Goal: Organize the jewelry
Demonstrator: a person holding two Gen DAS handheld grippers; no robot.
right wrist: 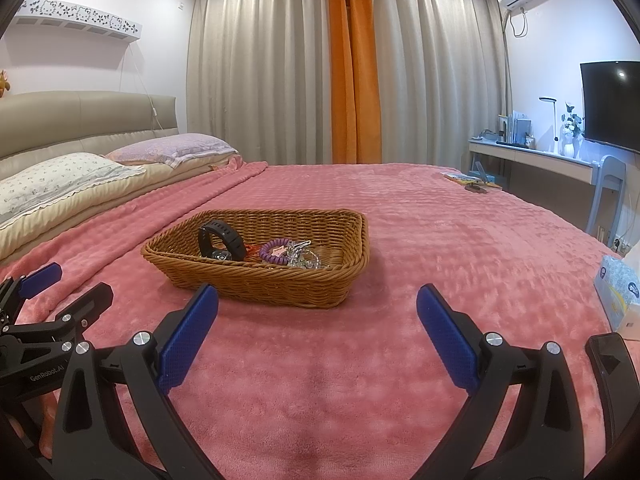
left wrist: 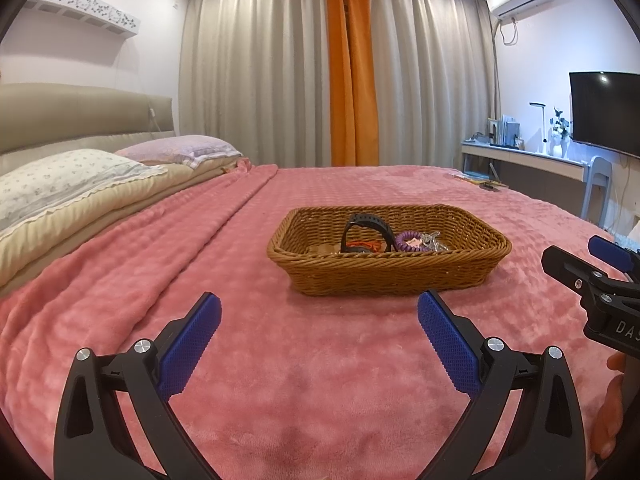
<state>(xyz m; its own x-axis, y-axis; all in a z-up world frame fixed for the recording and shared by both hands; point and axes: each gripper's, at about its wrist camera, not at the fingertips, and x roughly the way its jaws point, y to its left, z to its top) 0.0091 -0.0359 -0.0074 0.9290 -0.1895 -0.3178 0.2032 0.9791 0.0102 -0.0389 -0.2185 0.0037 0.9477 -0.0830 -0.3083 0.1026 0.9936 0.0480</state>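
Observation:
A brown wicker basket sits on the pink bed blanket; it also shows in the right wrist view. Inside lie a black watch, a purple coil bracelet, something orange and clear shiny pieces. My left gripper is open and empty, just short of the basket's near wall. My right gripper is open and empty, near the basket's near right corner. Each gripper shows at the edge of the other's view.
Two pillows and a padded headboard lie at the left. A tissue pack lies on the blanket at the right edge. Small items lie at the bed's far right corner. A desk, chair and TV stand beyond.

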